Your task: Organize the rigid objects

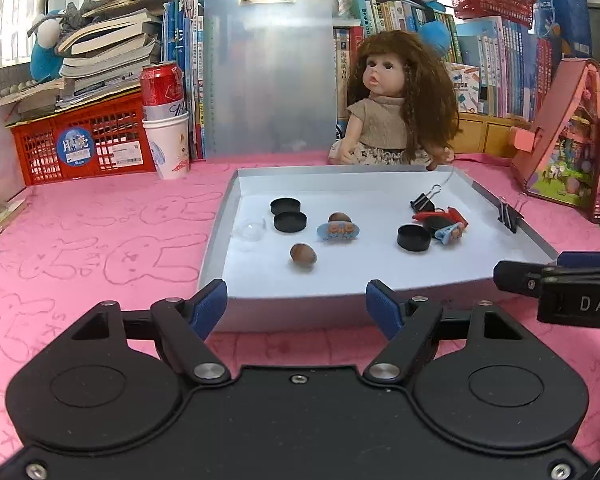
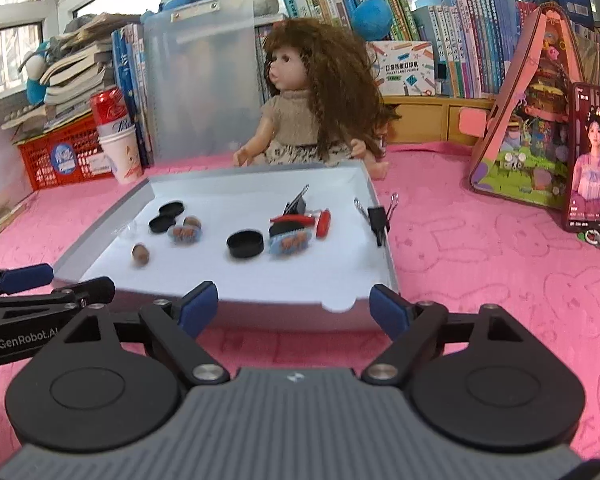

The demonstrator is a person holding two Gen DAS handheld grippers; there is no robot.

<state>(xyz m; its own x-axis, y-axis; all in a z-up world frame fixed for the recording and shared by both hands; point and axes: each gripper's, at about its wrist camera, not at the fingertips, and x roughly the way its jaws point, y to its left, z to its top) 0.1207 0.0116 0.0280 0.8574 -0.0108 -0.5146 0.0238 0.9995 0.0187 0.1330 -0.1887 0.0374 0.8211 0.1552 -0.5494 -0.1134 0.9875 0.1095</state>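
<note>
Left claw (image 1: 296,306), bottom centre of its view: blue pads apart, nothing between them, just short of the tray's near wall. Right claw (image 2: 294,306), likewise spread and empty.

White tray (image 1: 300,280) on pink desk (image 1: 100,248), mid-frame. Inside, near to far: brown nut (image 1: 303,255); black cap (image 1: 413,237) right of centre; blue hair clip (image 1: 337,232); two black caps (image 1: 290,222) at left; binder clip (image 1: 425,200) toward the far right. Another binder clip (image 1: 509,216) grips the right rim.

Doll (image 1: 396,100) sits behind the tray.

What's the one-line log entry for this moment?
left gripper: open, empty | right gripper: open, empty | tray: caps, nuts, clips inside | phase: before tray
</note>
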